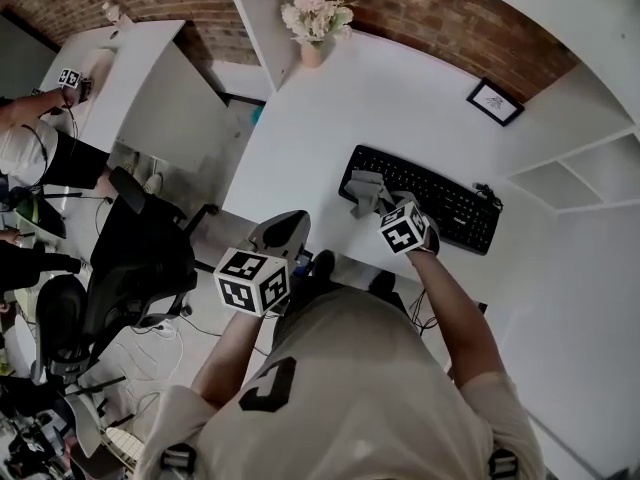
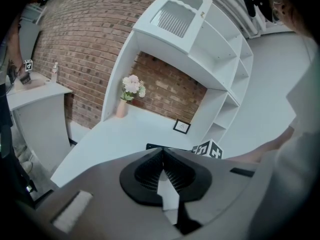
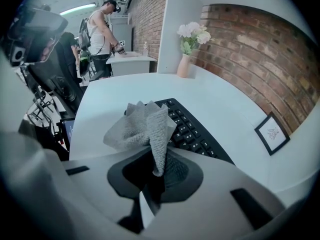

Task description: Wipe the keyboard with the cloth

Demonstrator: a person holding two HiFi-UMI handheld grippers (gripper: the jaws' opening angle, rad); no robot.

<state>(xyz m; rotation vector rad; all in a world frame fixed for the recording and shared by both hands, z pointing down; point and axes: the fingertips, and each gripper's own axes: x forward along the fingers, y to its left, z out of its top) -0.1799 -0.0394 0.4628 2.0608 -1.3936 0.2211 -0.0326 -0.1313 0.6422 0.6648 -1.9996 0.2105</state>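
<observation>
The right gripper (image 3: 159, 160) has its jaws clenched on the grey cloth (image 3: 141, 125). The gripped end of the cloth runs down between the jaws, and the free part stands bunched above them. In the head view, just right of centre, this gripper is held over the left end of the black keyboard (image 1: 432, 204). Whether the cloth touches the keys or hangs just above them cannot be confirmed. The keyboard lies on the white table (image 1: 370, 108), running diagonally from the centre toward the right of the frame. The left gripper (image 2: 161, 153) has its jaws pressed together with nothing between them. In the head view it sits at lower centre-left, by the near edge of the table and well apart from the keyboard. At top centre of the head view, a vase of pale flowers (image 1: 314, 24) stands at the far corner of the table. A small framed picture (image 1: 494, 101) is set at upper right, beyond the keyboard. At the upper left of the frame, another person (image 1: 28, 143) is at a second table (image 1: 120, 63). A black office chair (image 1: 140, 258) stands at the left.
</observation>
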